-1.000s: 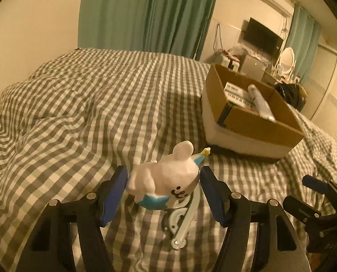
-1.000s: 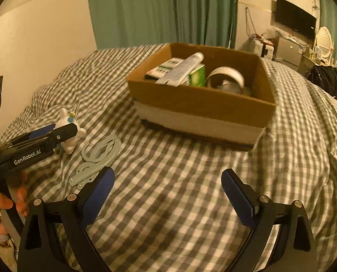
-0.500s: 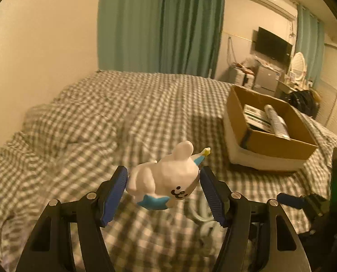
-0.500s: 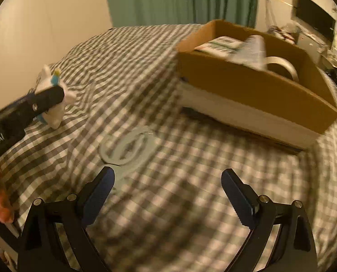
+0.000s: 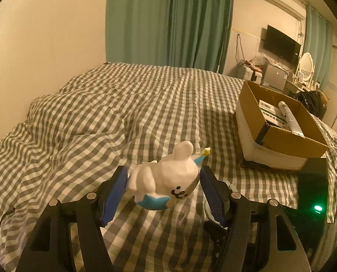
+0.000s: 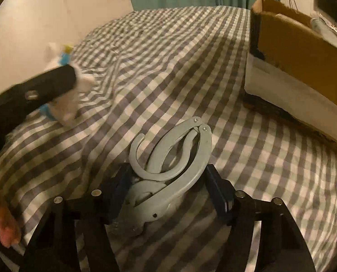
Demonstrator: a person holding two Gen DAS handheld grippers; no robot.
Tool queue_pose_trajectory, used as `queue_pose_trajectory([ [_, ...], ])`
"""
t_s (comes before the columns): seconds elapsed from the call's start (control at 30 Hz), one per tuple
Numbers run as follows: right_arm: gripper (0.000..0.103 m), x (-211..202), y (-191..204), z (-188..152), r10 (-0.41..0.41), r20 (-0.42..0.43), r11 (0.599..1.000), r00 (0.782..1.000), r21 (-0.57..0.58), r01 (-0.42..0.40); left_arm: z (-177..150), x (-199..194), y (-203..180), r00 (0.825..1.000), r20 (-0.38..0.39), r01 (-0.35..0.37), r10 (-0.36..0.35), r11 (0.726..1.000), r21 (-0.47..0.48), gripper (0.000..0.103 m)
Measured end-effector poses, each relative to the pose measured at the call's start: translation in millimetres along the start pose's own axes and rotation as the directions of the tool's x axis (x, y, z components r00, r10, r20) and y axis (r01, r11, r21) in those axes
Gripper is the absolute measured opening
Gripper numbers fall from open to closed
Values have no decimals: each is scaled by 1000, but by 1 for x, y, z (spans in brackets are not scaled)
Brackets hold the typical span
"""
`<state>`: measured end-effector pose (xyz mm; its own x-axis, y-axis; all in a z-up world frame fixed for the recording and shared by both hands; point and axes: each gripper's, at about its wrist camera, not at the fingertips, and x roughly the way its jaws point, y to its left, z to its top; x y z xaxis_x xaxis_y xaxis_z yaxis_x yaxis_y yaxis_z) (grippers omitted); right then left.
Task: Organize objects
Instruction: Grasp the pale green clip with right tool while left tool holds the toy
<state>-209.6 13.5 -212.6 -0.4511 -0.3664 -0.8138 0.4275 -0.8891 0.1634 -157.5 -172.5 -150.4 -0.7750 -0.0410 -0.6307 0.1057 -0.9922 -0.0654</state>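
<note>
Left tool (image 5: 162, 182): clamping a small white animal figurine (image 5: 162, 179) between its blue pads, holding it clear above the checked bedspread (image 5: 100, 113). Figurine is lying on its side in the grip, rounded ear pointing up, a pale blue cone with a yellow tip sticking out beside the ear, a blue star shape at its underside, a simple black smiling face printed low on its right. In the right wrist view the same figurine is showing blurred at far left, half behind the dark finger of the left tool.

Right tool (image 6: 166, 188): sitting low on the bedspread, its pads standing on either side of a grey-green folding hanger (image 6: 170, 165). Hanger is lying flat on the bed, arms folded into nested curves, hook curling left, two rivets at the far end. Cannot tell whether the pads are pressing it or merely bracketing it.

Cardboard box (image 5: 279, 124): resting on the bed to the right, open-topped, white band along its lower wall. Inside, a white tube and a flat white pack bearing a barcode; print too small to read.

A person's fingers (image 6: 3, 224) are showing at the lower left edge of the right wrist view, gripping the left tool's handle.
</note>
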Motion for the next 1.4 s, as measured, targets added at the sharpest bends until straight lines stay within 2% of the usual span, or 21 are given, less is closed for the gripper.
queue_pose_trajectory([
  [0.2,61,-42,-14,-15,-27,59,1000,998,4,27,-4,-8,-13,1000,26,1,-2,999,36,68],
  [0.37,58,-86,-33,-22,-74,117,997,990,18,73,-5,-21,-21,999,12,53,-53,998,-14,68],
  [0.47,55,-112,-41,-24,-108,167,994,980,21,106,-4,-33,-30,997,16,76,-76,997,-25,68],
  [0.53,53,-124,-45,-20,-161,205,986,965,-6,166,0,-43,-42,996,31,81,-81,997,-8,68],
  [0.6,49,-139,-52,-24,-171,228,984,959,-3,176,3,-52,-54,995,45,90,-91,996,10,68],
  [0.63,42,-146,-56,-26,-169,241,985,956,5,173,6,-57,-62,993,52,102,-102,995,21,68],
  [0.67,10,-151,-59,-24,-169,250,985,953,8,172,8,-60,-68,992,58,110,-112,994,28,68],
  [0.7,1,-158,-62,-24,-170,259,985,951,5,175,9,-64,-75,991,64,119,-121,992,35,68],
  [0.8,1,-175,-71,-26,-192,273,980,942,6,198,15,-70,-95,986,69,145,-149,987,64,68],
  [0.93,1,-184,-90,-32,-180,286,984,941,49,173,17,-68,-113,984,59,161,-167,983,92,68],
  [1.03,1,-181,-104,-39,-156,242,987,958,59,146,12,-58,-116,987,33,151,-155,984,97,68],
  [1.1,1,-167,-109,-39,-169,201,986,965,49,162,6,-48,-114,989,11,146,-148,985,90,68],
  [1.13,5,-160,-111,-40,-180,189,984,965,45,174,3,-42,-113,991,-6,137,-137,986,90,68],
  [1.2,26,-142,-114,-40,-191,143,982,971,35,187,-3,-29,-112,993,-32,119,-116,989,91,68],
  [1.23,44,-135,-116,-42,-192,127,981,973,30,190,-6,-26,-110,993,-39,117,-113,989,92,68],
  [1.27,50,-128,-118,-41,-190,115,982,975,24,189,-9,-20,-109,993,-49,114,-110,989,92,68],
  [1.4,55,-98,-123,-34,-185,61,983,981,4,185,-20,-2,-102,992,-81,107,-100,990,92,68],
])
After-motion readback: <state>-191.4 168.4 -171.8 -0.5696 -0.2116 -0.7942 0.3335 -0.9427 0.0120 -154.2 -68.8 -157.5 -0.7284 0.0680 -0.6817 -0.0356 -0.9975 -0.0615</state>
